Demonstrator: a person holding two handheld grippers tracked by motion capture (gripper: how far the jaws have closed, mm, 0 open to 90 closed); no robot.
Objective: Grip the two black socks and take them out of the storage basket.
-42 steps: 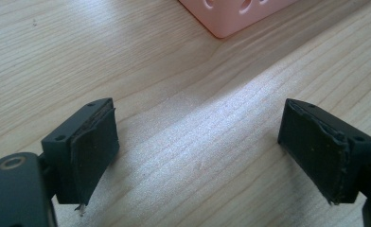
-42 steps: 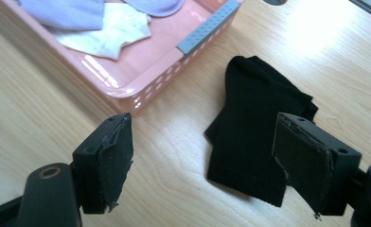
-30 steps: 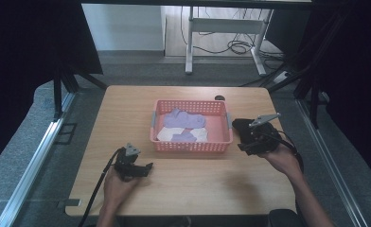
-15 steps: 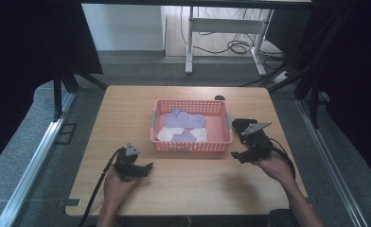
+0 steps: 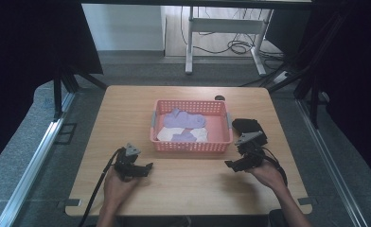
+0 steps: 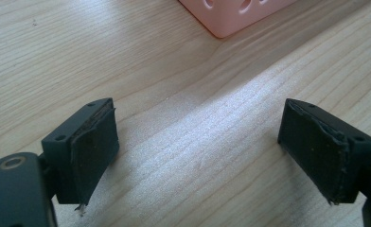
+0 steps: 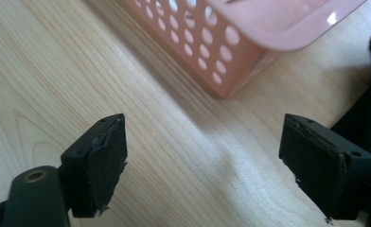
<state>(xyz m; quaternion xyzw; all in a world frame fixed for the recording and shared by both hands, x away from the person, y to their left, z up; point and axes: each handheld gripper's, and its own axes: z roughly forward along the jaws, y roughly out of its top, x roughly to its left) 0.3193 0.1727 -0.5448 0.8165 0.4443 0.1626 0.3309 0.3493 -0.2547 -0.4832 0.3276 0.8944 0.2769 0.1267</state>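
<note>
I hold my left gripper (image 5: 135,166) low over the near left part of the table (image 5: 127,109), its jaws wide apart with nothing but bare wood between them; in the left gripper view a corner of the basket (image 6: 231,16) sits ahead of the jaws, well apart from them. My right gripper (image 5: 240,158) hovers near the right front corner of the basket (image 5: 191,142), jaws also spread wide and gripping nothing, with the basket's perforated wall (image 7: 207,52) rising ahead of them in the right gripper view, close but not touching. The pink basket stands in the middle of the table, toward the far side, and holds folded cloths (image 5: 183,125): purple ones lying over and beside white ones. A black thing (image 5: 248,126) lies on the table just beside the basket's right wall, right behind my right gripper; I cannot tell what it is. A small dark disc (image 5: 219,98) sits near the basket's far right corner
</note>
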